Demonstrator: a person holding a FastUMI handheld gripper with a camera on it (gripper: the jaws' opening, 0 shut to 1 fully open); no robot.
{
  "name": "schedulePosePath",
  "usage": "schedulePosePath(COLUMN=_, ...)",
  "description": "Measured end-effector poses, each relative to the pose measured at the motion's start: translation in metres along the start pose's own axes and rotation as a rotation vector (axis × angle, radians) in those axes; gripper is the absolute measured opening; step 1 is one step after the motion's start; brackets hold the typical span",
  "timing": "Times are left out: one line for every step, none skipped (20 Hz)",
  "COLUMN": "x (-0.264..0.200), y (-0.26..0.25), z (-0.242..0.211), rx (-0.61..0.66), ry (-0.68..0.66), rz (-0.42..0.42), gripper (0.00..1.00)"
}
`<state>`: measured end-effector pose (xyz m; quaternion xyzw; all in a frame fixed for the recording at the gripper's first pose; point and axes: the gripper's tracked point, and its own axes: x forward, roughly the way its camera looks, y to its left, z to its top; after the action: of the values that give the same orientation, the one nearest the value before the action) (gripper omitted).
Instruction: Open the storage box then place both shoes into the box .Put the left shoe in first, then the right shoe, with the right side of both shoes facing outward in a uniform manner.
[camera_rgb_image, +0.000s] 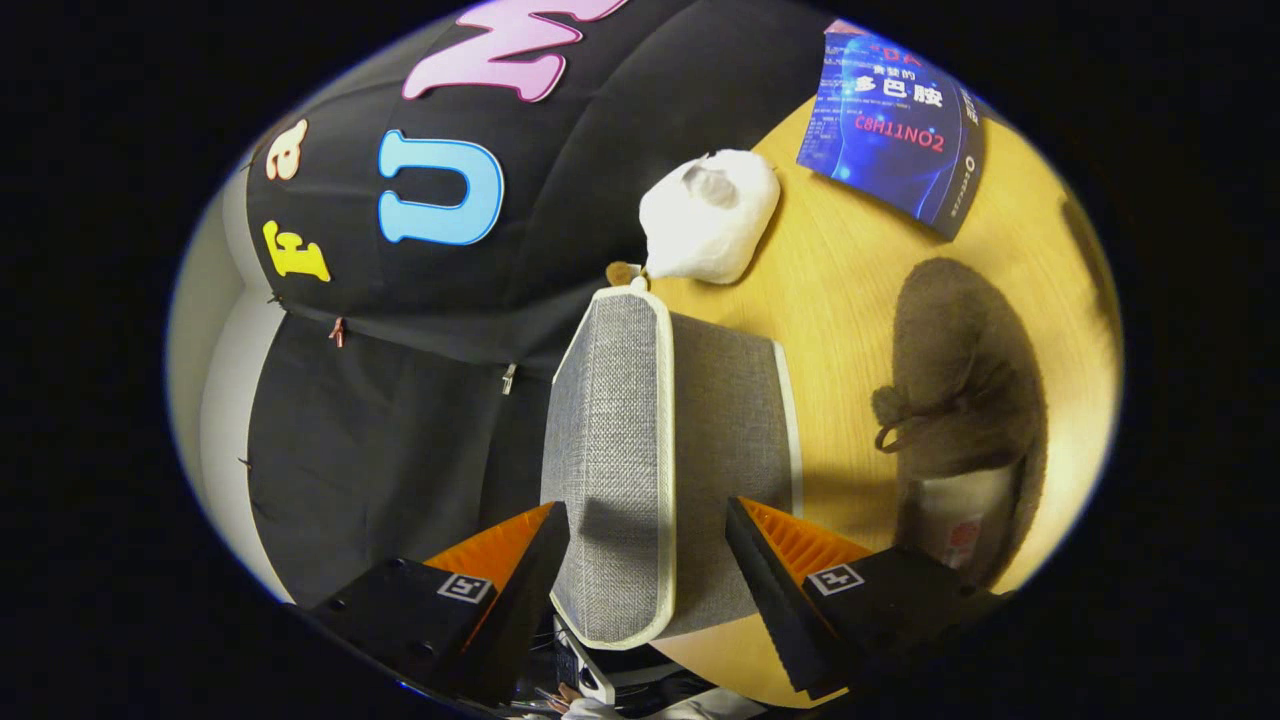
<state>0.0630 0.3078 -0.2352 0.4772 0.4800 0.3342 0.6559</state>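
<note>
step: opening storage box | gripper fingers spread astride its lid – set to grip | brown shoe waits beside the box, on the table

Gripper, orange ribbed fingers with black tips: spread wide, one finger on each side of the box, a narrow gap showing on each side.

Grey woven-fabric storage box with cream piping: stands between the fingers and fills most of the span; its lid appears shut, so no way in from this side.

Brown suede slipper with a tied lace: on the light wooden tabletop, near the box; bare wood lies between the two.

White crumpled plastic bag: beyond the box, touching or just off its far corner.

Blue printed book: further off, apart from the bag.
</note>
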Motion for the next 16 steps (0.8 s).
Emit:
schedulePosePath(x=0.007, y=0.002, z=-0.002, rx=0.016, ry=0.015, rz=0.006, gripper=0.98)
schedulePosePath(x=0.012, y=0.007, z=-0.003, rx=0.044, ry=0.023, rz=0.017, gripper=0.98)
schedulePosePath(x=0.015, y=0.008, z=-0.001, rx=0.068, ry=0.028, rz=0.022, gripper=0.96)
schedulePosePath(x=0.014, y=0.012, z=-0.001, rx=0.087, ry=0.029, rz=0.035, gripper=0.96)
schedulePosePath(x=0.014, y=0.018, z=0.000, rx=0.108, ry=0.029, rz=0.053, gripper=0.91)
schedulePosePath(x=0.013, y=0.017, z=0.003, rx=0.121, ry=0.021, rz=0.045, gripper=0.81)
schedulePosePath(x=0.015, y=0.017, z=0.003, rx=0.128, ry=0.025, rz=0.044, gripper=0.70)
schedulePosePath(x=0.015, y=0.018, z=-0.001, rx=0.141, ry=0.045, rz=0.049, gripper=0.70)
schedulePosePath(x=0.014, y=0.018, z=-0.003, rx=0.162, ry=0.065, rz=0.055, gripper=0.66)
schedulePosePath(x=0.012, y=0.020, z=-0.006, rx=0.172, ry=0.082, rz=0.060, gripper=0.66)
schedulePosePath(x=0.013, y=0.023, z=-0.008, rx=0.184, ry=0.091, rz=0.072, gripper=0.63)
schedulePosePath(x=0.005, y=0.026, z=-0.005, rx=0.186, ry=0.096, rz=0.078, gripper=0.60)
schedulePosePath(x=0.001, y=0.025, z=0.000, rx=0.198, ry=0.079, rz=0.068, gripper=0.47)
schedulePosePath(x=0.006, y=0.029, z=0.008, rx=0.219, ry=0.049, rz=0.074, gripper=0.35)
schedulePosePath(x=0.005, y=0.033, z=0.014, rx=0.241, ry=0.036, rz=0.090, gripper=0.22)
schedulePosePath(x=0.005, y=0.037, z=0.016, rx=0.254, ry=0.026, rz=0.102, gripper=0.18)
